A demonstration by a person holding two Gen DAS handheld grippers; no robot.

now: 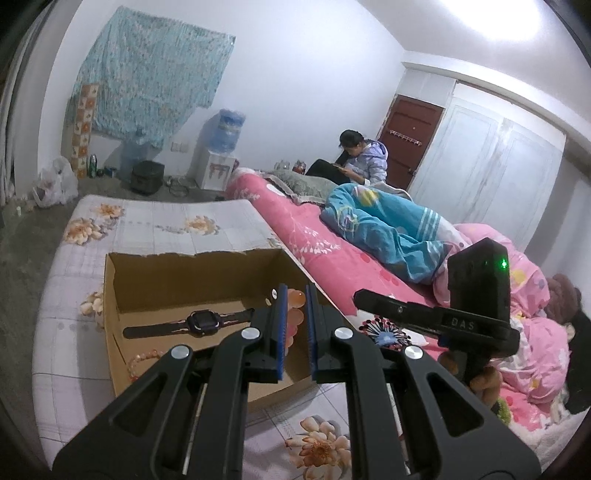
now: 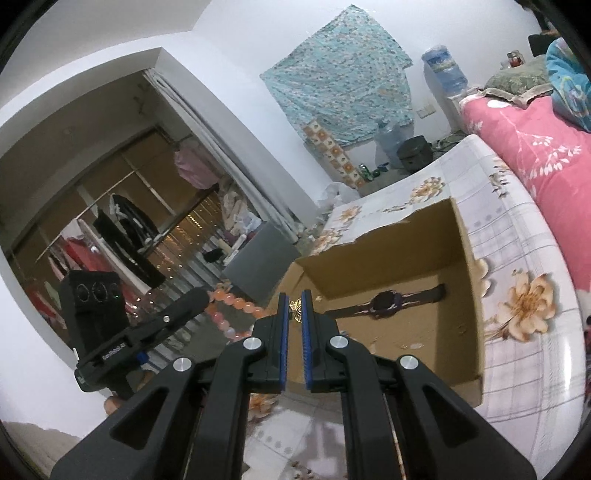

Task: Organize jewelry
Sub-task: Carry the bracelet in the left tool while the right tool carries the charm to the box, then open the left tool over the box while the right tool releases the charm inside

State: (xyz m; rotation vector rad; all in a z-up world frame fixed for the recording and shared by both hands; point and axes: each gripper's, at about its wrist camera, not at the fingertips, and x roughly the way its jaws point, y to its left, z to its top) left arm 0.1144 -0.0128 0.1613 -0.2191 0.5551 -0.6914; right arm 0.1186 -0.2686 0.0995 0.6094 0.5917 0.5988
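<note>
Between the right gripper's (image 2: 294, 309) blue pads sits a small gold butterfly ornament (image 2: 295, 308), filigree wings spread, pinched at the tips above the cardboard box (image 2: 469, 295). Left gripper (image 1: 295, 306) is clamped on an orange-pink bead bracelet (image 1: 295, 300), glossy round beads, translucent, hanging beside the box. Inside the box lies a dark smartwatch (image 1: 199, 321), strap flat.

The room is bright with cool, bluish light. A big white glare (image 1: 495, 22) glows at the top of the left wrist view. The walls bend round near the edges, and the corners go black. The closet (image 2: 110, 206) in the right wrist view is dim. Far things look soft and a little fuzzy.
</note>
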